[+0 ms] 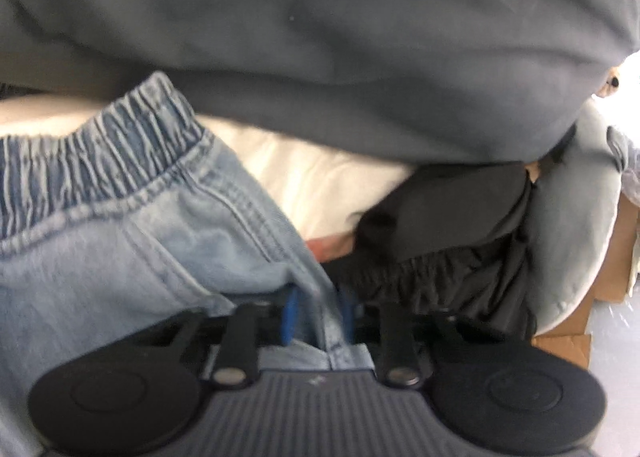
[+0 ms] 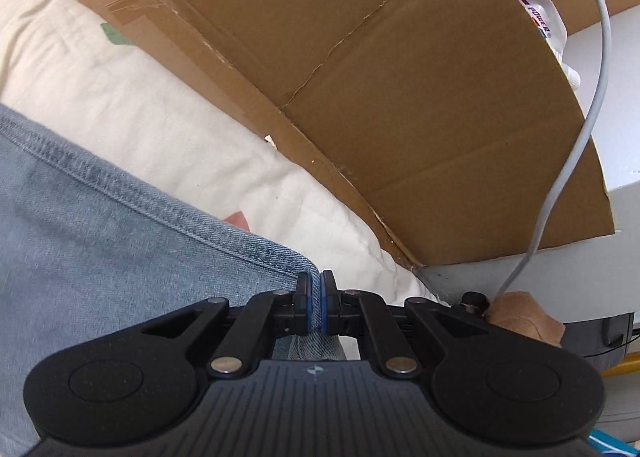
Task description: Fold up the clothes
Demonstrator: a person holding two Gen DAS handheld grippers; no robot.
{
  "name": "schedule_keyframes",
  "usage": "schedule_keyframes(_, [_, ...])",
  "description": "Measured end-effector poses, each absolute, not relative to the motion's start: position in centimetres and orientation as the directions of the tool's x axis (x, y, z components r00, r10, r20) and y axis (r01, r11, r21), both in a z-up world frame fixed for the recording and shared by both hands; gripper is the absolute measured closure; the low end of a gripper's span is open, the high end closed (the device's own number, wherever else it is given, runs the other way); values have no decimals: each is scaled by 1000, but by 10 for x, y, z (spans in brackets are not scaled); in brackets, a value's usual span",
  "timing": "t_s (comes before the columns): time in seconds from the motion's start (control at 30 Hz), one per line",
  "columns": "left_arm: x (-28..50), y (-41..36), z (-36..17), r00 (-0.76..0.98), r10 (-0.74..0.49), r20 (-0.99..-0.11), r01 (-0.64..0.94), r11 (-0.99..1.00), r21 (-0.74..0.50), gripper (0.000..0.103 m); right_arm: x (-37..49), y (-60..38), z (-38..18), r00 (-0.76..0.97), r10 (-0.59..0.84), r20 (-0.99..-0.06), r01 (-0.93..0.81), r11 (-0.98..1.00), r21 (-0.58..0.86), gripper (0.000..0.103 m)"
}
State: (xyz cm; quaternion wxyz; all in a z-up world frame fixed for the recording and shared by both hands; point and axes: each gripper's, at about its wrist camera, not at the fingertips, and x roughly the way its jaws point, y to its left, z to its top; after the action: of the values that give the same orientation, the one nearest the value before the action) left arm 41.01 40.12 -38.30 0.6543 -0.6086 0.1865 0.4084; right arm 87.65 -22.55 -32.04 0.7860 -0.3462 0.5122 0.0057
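While it's all laid out on a cream bedsheet [image 2: 132,97], the jeans [image 1: 120,233] run out from their gathered waistband, which tilts up toward the grey hoodie [image 1: 320,37]; how far the legs stretch I can't tell. Left gripper [image 1: 318,317] is clamped narrow on a denim fold below that waistband. Right gripper [image 2: 316,305] is pinched tight on a hem corner. Black clothes [image 1: 452,225] bunch just beside the jeans. Cardboard box [image 2: 400,97] walls off the sheet's far edge, with a grey cable [image 2: 576,145] hanging across it.
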Motion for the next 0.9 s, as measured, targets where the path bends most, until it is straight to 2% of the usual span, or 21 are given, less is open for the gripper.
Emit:
schedule_keyframes(0.27, [409, 401, -388, 584, 361, -727, -767, -51, -640, 97, 894, -223, -330, 499, -345, -795, -327, 775, -541, 101])
schedule_keyframes(0.4, [413, 406, -395, 568, 387, -727, -765, -78, -639, 97, 909, -218, -352, 501, -333, -799, -328, 781, -531, 100])
schedule_keyframes(0.53, [413, 410, -397, 563, 392, -727, -767, -80, -637, 97, 908, -213, -351, 540, -311, -782, -264, 820, -508, 98])
schedule_keyframes(0.63, [410, 410, -386, 554, 378, -742, -782, -69, -619, 96, 901, -210, -331, 579, -235, -781, -247, 862, -442, 87])
schedule_keyframes(0.77, [403, 399, -360, 532, 405, -743, -813, 1, -582, 90, 880, -214, -310, 607, -106, -787, -270, 905, -330, 85])
schedule_keyframes(0.83, [398, 390, -347, 543, 416, -730, -814, 44, -580, 85, 867, -223, -305, 601, -62, -797, -259, 928, -267, 79])
schedule_keyframes(0.9, [394, 379, -338, 562, 413, -716, -808, 91, -582, 84, 853, -235, -306, 599, -37, -800, -250, 940, -231, 71])
